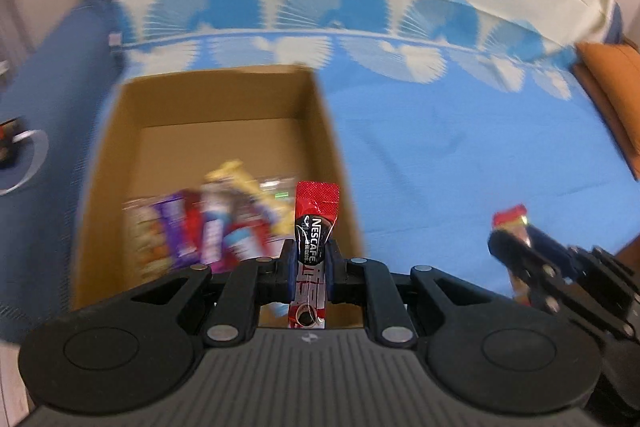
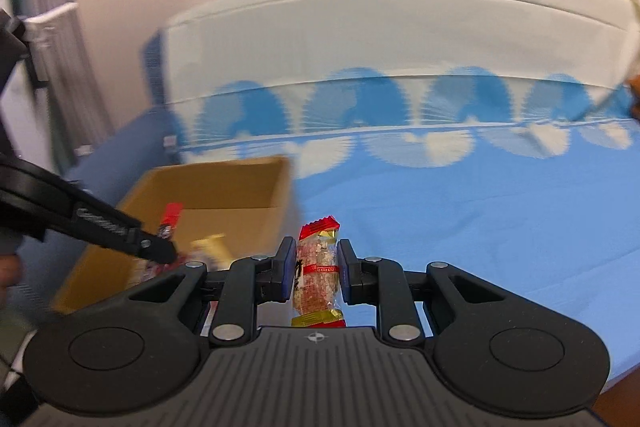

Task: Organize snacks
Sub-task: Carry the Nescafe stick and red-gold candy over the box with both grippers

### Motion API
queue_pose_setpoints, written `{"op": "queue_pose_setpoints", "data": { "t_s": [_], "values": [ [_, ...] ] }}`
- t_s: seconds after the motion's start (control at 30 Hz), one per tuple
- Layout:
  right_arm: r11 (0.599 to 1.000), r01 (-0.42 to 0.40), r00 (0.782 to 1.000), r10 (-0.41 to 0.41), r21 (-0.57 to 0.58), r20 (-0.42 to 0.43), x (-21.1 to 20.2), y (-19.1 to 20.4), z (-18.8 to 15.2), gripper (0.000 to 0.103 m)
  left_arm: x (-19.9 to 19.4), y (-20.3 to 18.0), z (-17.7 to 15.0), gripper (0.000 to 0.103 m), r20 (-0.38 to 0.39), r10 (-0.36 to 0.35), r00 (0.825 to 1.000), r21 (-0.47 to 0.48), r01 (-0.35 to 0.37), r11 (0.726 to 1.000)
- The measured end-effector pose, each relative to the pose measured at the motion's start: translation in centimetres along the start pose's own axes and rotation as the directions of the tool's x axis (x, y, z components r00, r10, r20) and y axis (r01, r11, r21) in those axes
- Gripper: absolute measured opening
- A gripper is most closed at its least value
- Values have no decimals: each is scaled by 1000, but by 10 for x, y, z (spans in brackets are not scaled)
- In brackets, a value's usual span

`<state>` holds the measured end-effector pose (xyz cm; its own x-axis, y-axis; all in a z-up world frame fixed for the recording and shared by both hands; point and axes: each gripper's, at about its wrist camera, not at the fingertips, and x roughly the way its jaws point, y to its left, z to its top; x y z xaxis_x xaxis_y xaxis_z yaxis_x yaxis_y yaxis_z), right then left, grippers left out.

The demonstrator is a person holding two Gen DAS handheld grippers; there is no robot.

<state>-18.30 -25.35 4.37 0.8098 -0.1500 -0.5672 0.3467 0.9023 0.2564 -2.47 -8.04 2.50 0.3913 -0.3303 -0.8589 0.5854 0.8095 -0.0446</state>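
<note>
Over the blue bedspread (image 2: pixel 480 227), left tool (image 1: pixel 311 251) pinches a Nescafe stick (image 1: pixel 314 227), right tool (image 2: pixel 313 269) a candy bar (image 2: pixel 318 267)

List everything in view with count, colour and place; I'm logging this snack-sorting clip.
Cardboard box: one, brown, open, on the bed.
Snack packets: several, mixed colours, blurred, inside the box.
Nescafe stick: one, red and black, in the left gripper, over the box's near edge.
Rice snack bar: one, red and gold wrapper, in the right gripper.
Bedsheet: one, blue.
Pillow: one, orange, far right.
Left gripper: black, shut.
Right gripper: black, shut.
</note>
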Motion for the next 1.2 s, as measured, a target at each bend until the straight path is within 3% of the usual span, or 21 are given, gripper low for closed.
{"op": "queue_pose_setpoints", "data": {
  "t_s": [0.17, 0.5, 1.2],
  "values": [
    [992, -115, 993, 114, -47, -25, -23, 54, -9, 24, -38, 50, -31, 15, 34, 77, 996, -59, -75, 995],
    [963, -187, 982, 179, -196, -56, -52, 120, -30, 24, -74, 95, -79, 15, 53, 122, 991, -146, -113, 983],
    [955, -173, 982, 185, -243, 29, -99, 130, -41, 24, -113, 86, -109, 15, 138, 100, 985, -135, -81, 988]
  ]
}}
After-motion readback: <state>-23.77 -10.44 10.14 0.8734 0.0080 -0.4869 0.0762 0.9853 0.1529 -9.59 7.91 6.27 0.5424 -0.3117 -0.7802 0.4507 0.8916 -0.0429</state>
